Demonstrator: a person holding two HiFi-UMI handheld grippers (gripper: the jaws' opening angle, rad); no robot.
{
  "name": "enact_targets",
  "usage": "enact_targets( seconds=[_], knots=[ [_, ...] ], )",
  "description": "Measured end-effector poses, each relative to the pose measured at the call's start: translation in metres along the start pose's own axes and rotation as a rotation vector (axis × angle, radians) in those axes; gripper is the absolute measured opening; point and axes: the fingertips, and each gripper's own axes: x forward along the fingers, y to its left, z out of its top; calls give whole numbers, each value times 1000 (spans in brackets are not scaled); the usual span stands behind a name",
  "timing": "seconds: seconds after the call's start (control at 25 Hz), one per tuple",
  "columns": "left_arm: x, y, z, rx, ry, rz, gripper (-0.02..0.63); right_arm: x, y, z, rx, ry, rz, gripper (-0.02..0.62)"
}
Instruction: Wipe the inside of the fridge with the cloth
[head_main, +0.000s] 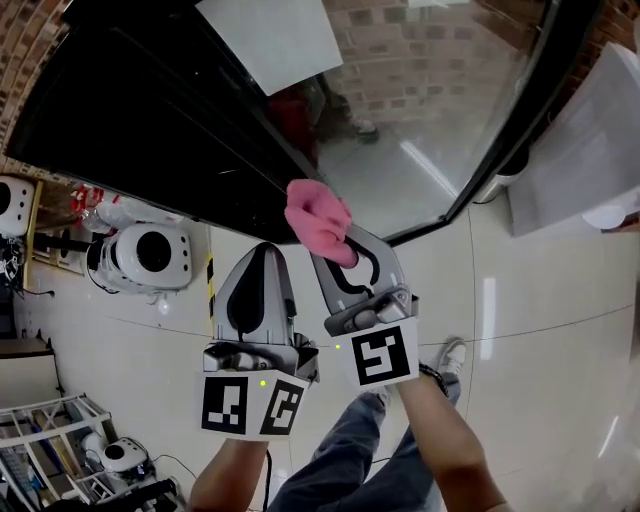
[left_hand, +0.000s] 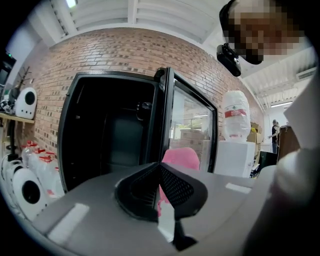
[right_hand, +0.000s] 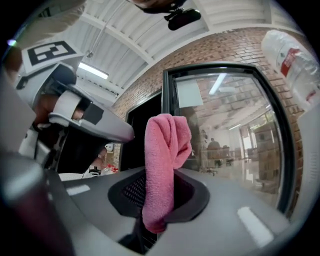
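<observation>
A pink cloth (head_main: 318, 219) is clamped in my right gripper (head_main: 343, 248) and sticks up past its tips. It hangs just in front of the open black fridge (head_main: 150, 110). In the right gripper view the cloth (right_hand: 165, 150) fills the gap between the jaws. My left gripper (head_main: 262, 256) is beside it on the left, shut with nothing in it. In the left gripper view the dark fridge interior (left_hand: 110, 135) lies straight ahead, and the cloth (left_hand: 181, 157) peeks over the jaws. The fridge's glass door (head_main: 420, 110) stands swung open to the right.
White round machines (head_main: 145, 255) stand on the floor left of the fridge. A water bottle (left_hand: 236, 117) sits on a white dispenser to the right. A white box (head_main: 580, 150) is at the far right. The person's legs and shoe (head_main: 450, 355) are below.
</observation>
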Motion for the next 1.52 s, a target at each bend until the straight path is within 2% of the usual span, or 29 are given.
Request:
enact_targets(
  seconds=[0.24,0.44,0.72,0.88,1.12,1.32,1.44,1.52],
  knots=[
    [7,-1,-34,-2,60,-18,8,-10,-30,-20,-28,-1,-66,64],
    [17,-27,-44,-17,75,-11,8,-35,-92,-32,4,-10,-150,64],
    [35,-72,-45,-14,88,21,8,-71,-183,-46,52,17,-209,63],
    [41,-89,-43,0,69,50,8,-88,-223,-60,10,53,-217,64],
    [42,-107,-44,20,23,71,8,-103,-265,-71,10,73,-215,64],
    [38,-106,-65,-1,46,64,8,-109,-269,-66,8,63,-222,64],
    [41,-97,-75,-4,46,56,8,-108,-242,-46,26,13,-190,64],
    [40,-89,-83,-20,41,49,8,-103,-207,-39,48,-15,-174,63]
  ],
)
